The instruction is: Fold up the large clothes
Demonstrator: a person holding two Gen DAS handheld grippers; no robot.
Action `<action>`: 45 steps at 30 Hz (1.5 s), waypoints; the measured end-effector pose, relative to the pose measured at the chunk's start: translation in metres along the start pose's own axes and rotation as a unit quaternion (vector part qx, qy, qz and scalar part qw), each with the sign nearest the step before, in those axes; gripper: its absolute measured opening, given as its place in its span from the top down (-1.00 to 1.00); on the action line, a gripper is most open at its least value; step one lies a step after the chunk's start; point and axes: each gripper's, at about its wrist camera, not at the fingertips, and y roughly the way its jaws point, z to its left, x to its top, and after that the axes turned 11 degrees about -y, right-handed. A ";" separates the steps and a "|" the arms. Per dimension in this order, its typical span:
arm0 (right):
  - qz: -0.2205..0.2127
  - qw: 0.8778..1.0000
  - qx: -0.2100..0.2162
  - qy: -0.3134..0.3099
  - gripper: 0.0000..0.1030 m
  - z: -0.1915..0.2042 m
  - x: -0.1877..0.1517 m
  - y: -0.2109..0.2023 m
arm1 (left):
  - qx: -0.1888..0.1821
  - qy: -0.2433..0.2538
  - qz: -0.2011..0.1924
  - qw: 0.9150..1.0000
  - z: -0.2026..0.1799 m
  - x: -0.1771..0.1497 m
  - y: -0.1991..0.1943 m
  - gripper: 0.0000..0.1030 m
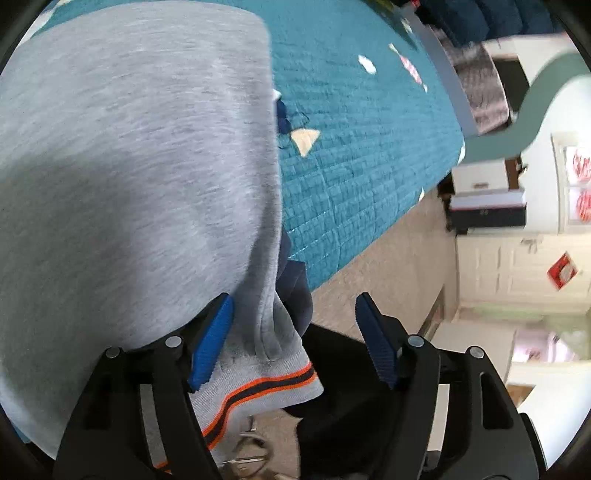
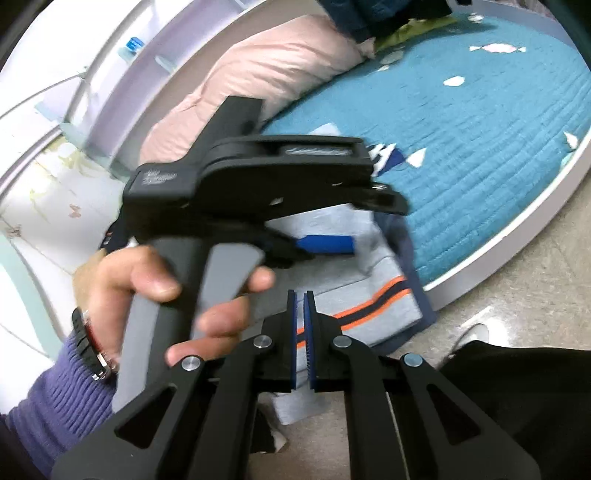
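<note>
We're letting go of the grey sweatshirt (image 1: 129, 166): left gripper (image 1: 293, 343) gaping, right gripper (image 2: 300, 332) shut, empty; next, regrasp.

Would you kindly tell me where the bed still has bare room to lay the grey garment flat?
The teal quilted bedspread is bare between the pink pillow, the dark clothes pile and the bed's white edge. It is crowded at the near edge, where the grey sweatshirt with the orange-navy striped hem hangs beside the left gripper.
</note>
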 end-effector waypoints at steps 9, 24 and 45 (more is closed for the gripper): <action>0.060 0.992 -0.108 0.025 1.00 -0.047 -0.010 0.064 | 0.014 0.091 -0.085 0.992 -0.003 -0.019 -0.069 -0.35; 0.063 0.989 -0.134 0.009 1.00 -0.038 -0.015 0.067 | 0.116 -0.030 -0.143 0.982 0.115 0.042 -0.082 0.12; 0.032 0.989 -0.116 0.084 0.88 -0.021 -0.029 0.050 | -0.035 -0.076 -0.142 0.986 0.153 -0.135 -0.080 -0.54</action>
